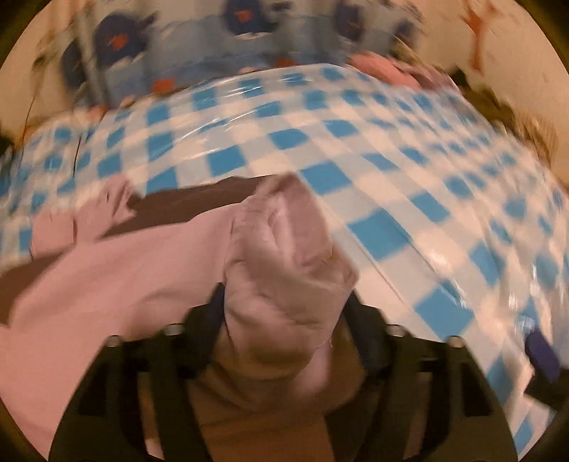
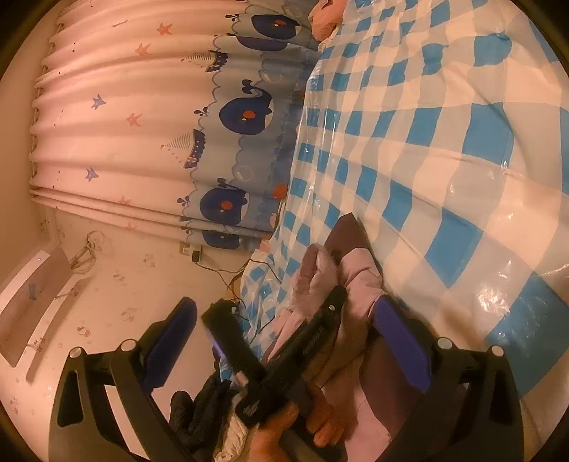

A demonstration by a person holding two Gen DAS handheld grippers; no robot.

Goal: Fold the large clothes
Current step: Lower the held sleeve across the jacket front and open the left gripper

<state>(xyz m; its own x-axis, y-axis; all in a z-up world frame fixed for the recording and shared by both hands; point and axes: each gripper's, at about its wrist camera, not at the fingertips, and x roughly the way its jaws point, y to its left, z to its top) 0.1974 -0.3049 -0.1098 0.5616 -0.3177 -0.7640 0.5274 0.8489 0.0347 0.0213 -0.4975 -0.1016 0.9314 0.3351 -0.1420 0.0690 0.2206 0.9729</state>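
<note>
A pink-and-brown garment (image 1: 117,270) lies on the blue-and-white checked bed cover (image 1: 391,170). My left gripper (image 1: 284,312) is shut on a bunched fold of the pink garment, which hides its fingertips. In the right wrist view the same garment (image 2: 355,280) lies by the bed's edge, with the left gripper's black body (image 2: 306,337) and the hand holding it across the middle. My right gripper (image 2: 288,330) is open and empty, with its blue pads (image 2: 170,341) wide apart on either side of the left gripper and garment.
A curtain with whales and stars (image 2: 160,117) hangs beside the bed. Pink cloth (image 2: 325,17) lies at the far end of the bed. Cables and a wall socket (image 2: 193,254) are by the wall. The checked cover (image 2: 444,142) is covered in shiny plastic.
</note>
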